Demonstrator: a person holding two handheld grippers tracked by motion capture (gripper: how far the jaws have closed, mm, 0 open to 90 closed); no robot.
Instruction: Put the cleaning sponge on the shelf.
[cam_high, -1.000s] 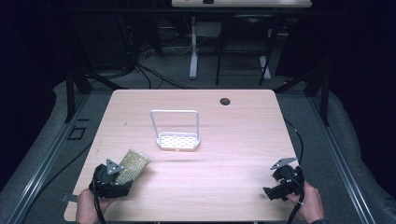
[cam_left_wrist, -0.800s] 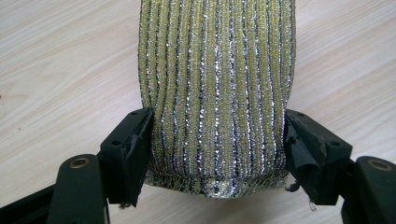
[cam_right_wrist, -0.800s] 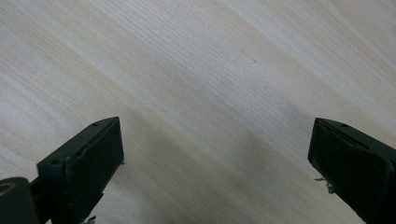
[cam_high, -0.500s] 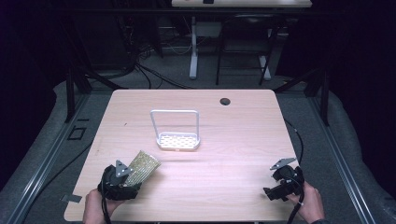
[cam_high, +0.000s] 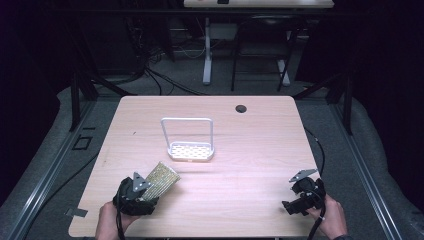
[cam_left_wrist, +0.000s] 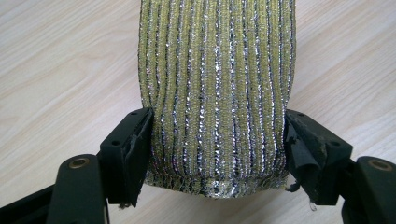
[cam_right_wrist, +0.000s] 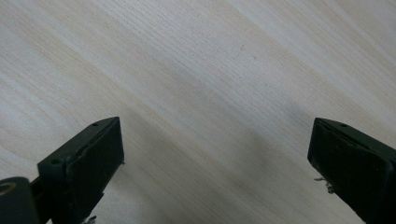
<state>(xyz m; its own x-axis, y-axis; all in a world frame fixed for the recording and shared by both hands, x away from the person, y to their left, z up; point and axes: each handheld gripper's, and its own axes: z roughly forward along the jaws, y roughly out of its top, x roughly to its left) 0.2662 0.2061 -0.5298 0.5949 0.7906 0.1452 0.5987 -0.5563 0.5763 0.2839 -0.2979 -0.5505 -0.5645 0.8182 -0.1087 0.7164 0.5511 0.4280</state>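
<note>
left claw (cam_high: 150, 187) is clamped on a gold-and-silver metallic scouring sponge (cam_high: 161, 178), near the front-left corner of the desk (cam_high: 260, 145); sponge sticks out past the jaws toward the white wire sponge holder (cam_high: 190, 142) at mid-desk, well apart from it

left gripper view: jaws pinch the sponge (cam_left_wrist: 217, 93) across its width at the near end, sides bulge in slightly where the pads bite. so it's soft, squashy, light. glittery knit cover looks rough enough not to slip, but the threads could snag on the frayed pad edges

grip judgement: hold is near the end, so the free length may droop or swing if tilted. a pinch nearer the middle would be steadier, but the current one looks adequate for something this light

right claw (cam_high: 295, 202) sits at front-right of the desk, jaws spread wide, holding nothing, bare wood below it (cam_right_wrist: 215, 154)

holder's perforated tray looks free to take the sponge
</note>
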